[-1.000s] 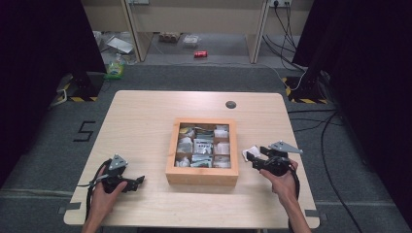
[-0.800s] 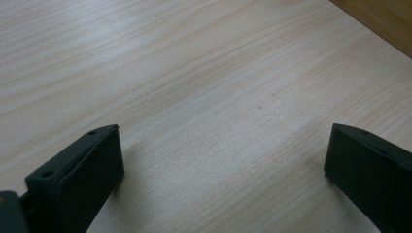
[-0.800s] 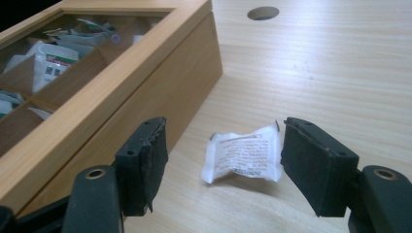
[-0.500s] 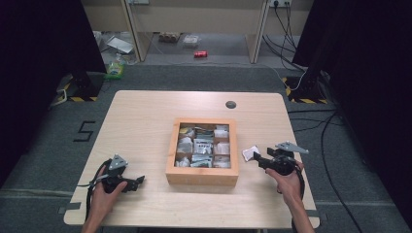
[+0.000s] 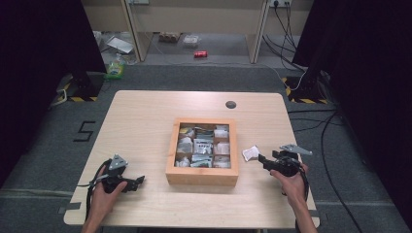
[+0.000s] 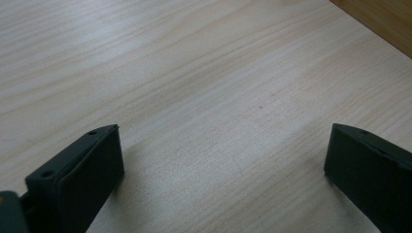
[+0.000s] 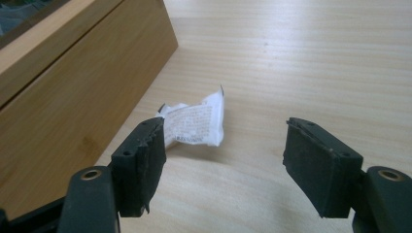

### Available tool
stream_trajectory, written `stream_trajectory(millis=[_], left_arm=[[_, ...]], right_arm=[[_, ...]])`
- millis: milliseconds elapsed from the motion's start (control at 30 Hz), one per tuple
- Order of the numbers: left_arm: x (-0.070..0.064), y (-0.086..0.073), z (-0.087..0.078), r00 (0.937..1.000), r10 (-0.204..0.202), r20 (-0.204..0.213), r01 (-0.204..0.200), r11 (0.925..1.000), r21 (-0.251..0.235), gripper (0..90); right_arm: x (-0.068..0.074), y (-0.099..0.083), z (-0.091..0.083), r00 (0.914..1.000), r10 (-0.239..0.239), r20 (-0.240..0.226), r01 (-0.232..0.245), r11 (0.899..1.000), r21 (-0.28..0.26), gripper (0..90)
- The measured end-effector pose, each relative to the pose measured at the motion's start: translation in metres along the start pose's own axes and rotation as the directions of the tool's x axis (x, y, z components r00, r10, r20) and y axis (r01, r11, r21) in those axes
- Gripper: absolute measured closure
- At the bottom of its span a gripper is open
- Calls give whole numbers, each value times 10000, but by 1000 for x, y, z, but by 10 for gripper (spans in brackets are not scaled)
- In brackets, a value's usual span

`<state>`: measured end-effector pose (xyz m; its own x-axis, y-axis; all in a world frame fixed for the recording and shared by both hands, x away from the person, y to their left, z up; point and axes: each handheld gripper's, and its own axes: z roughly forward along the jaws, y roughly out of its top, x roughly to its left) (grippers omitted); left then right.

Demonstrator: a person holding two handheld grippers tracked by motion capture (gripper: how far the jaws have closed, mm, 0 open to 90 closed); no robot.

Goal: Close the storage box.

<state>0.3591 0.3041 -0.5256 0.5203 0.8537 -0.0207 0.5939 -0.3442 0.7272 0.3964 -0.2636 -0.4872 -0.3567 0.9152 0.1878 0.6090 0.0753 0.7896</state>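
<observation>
My right gripper (image 5: 261, 158) sits on the right side of the pale wooden table (image 5: 145, 121), jaws spread wide with nothing between them, and the small crumpled white paper packet with fine print (image 7: 194, 124) lies flat on the tabletop just ahead of the fingertips, apart from them. In the right gripper view the packet sits ahead and toward the left pad (image 7: 143, 160), not centred in the gap, so I judge the closing move needs a short push forward plus a small shift to that side. The packet's long axis runs roughly across the jaw line (hard to be sure, it is crumpled), and it lies just beside the outer wall of the square light-wood compartment box (image 5: 201, 174), not inside it. The box's compartments hold more packets. My left gripper (image 5: 138, 180) rests on the table well apart, on the far side of the box, jaws spread over bare wood in the left gripper view (image 6: 223, 191), so the right hand (image 5: 291, 182) is clearly the nearer one for this packet. The box wall close by could catch the left pad on approach.
</observation>
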Motion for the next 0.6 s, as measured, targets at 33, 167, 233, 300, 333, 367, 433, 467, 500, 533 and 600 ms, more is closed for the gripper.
stream_trajectory(millis=[33, 167, 233, 300, 333, 367, 433, 467, 500, 533, 600], left_arm=[[0, 0, 0, 10000, 1, -2, -1, 10000, 8, 0], [0, 0, 0, 10000, 0, -3, 0, 10000, 7, 0], [0, 0, 0, 10000, 0, -4, 0, 10000, 7, 0], [0, 0, 0, 10000, 0, 0, 0, 10000, -1, 0], [0, 0, 0, 10000, -1, -3, 1, 10000, 7, 0], [0, 0, 0, 10000, 1, -3, -1, 10000, 8, 0], [0, 0, 0, 10000, 1, -4, -1, 10000, 9, 0], [0, 0, 0, 10000, 3, -2, -3, 10000, 9, 0], [0, 0, 0, 10000, 0, -1, 0, 10000, 0, 0], [0, 0, 0, 10000, 1, -3, -1, 10000, 8, 0], [0, 0, 0, 10000, 1, -3, -1, 10000, 8, 0]], right_arm=[[-1, -1, -1, 10000, 23, 8, -23, 10000, 31, 310], [-2, -5, -2, 9999, 81, -73, -79, 9995, 293, 284], [0, -7, -1, 10000, -96, 9, 95, 9990, 426, 272], [1, -9, -1, 9997, -242, -25, 243, 9981, 570, 260], [2, -10, -1, 9997, -239, -51, 241, 9976, 644, 259], [3, -11, -1, 9995, -311, -39, 313, 9970, 709, 259], [4, -12, 0, 9988, -482, -16, 481, 9950, 875, 244], [4, -13, 1, 9986, -523, 3, 521, 9940, 967, 235], [4, -13, 2, 9985, -553, 10, 549, 9933, 1020, 231], [5, -14, 3, 9987, -511, 21, 505, 9926, 1101, 223], [6, -17, 6, 9985, -554, -18, 551, 9887, 1397, 195]])
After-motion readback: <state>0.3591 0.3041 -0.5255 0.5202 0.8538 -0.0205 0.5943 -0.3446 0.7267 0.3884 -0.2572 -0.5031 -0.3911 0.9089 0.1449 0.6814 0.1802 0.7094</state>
